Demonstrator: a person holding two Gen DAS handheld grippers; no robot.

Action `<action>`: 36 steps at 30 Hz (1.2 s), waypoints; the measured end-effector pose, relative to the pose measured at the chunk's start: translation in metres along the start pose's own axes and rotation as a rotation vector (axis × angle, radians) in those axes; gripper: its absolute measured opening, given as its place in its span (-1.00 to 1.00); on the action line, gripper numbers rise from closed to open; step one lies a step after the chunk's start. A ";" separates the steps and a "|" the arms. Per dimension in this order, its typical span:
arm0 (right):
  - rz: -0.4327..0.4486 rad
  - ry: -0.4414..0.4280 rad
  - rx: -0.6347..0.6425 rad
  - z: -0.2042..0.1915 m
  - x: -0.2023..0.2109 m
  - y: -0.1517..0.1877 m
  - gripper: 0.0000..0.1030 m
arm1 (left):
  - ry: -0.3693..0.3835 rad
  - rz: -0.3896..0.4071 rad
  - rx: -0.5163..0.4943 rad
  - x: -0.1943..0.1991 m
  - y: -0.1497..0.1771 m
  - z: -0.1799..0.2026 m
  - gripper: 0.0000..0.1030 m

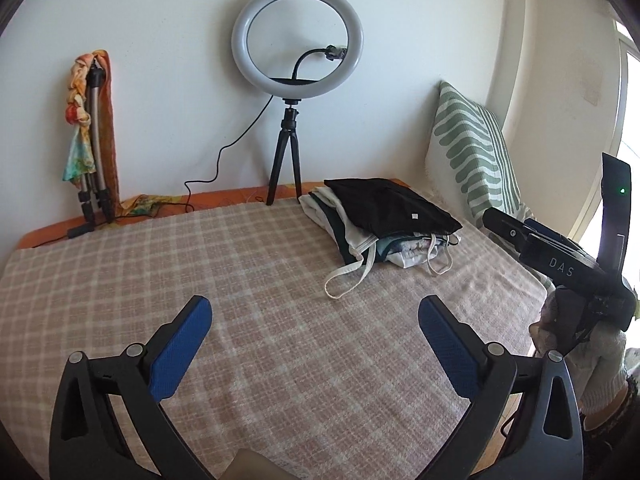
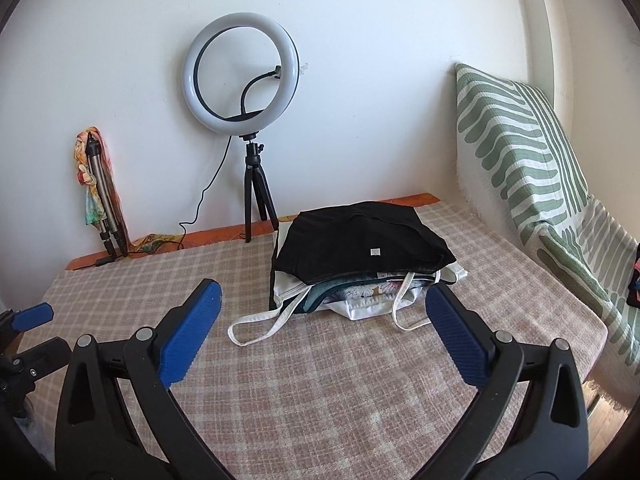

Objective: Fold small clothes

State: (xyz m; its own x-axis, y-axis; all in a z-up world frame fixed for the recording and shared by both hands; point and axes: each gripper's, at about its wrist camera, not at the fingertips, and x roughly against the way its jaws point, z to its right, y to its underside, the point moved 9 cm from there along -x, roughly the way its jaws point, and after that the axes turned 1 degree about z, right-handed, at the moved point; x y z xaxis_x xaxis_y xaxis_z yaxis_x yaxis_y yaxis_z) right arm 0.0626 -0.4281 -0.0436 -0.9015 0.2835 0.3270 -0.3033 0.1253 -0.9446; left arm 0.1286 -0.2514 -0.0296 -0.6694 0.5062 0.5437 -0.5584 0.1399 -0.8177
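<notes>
The black, blue-padded left gripper (image 1: 316,336) and right gripper (image 2: 324,328) both gape wide, holding nothing. White letters "DAS" mark the right gripper's body. A folded black garment (image 2: 360,244) with a small white tag tops the pile of folded clothes (image 2: 360,292) on the checked pink-beige blanket (image 2: 320,400).

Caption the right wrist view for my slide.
Open right gripper faces stacked clothes on a checked blanket.

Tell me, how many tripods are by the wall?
2. One black tripod holds up the ring light in the middle; one folded silver tripod leans at the left, draped with a colourful scarf.
</notes>
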 end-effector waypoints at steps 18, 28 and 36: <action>0.013 0.017 -0.015 0.006 -0.007 0.005 1.00 | -0.047 0.044 -0.047 0.001 0.010 -0.008 0.99; 0.006 0.006 -0.015 0.005 -0.012 0.004 1.00 | -0.053 0.046 -0.039 0.005 0.010 -0.007 0.99; -0.003 0.006 -0.004 0.002 -0.013 0.008 1.00 | -0.054 0.050 -0.037 0.007 0.009 -0.007 0.99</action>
State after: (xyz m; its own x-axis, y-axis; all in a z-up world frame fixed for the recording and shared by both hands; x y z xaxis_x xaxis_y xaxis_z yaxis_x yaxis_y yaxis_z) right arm 0.0715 -0.4328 -0.0555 -0.8986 0.2888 0.3302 -0.3048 0.1302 -0.9435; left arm 0.1223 -0.2406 -0.0348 -0.7222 0.4666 0.5106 -0.5055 0.1478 -0.8501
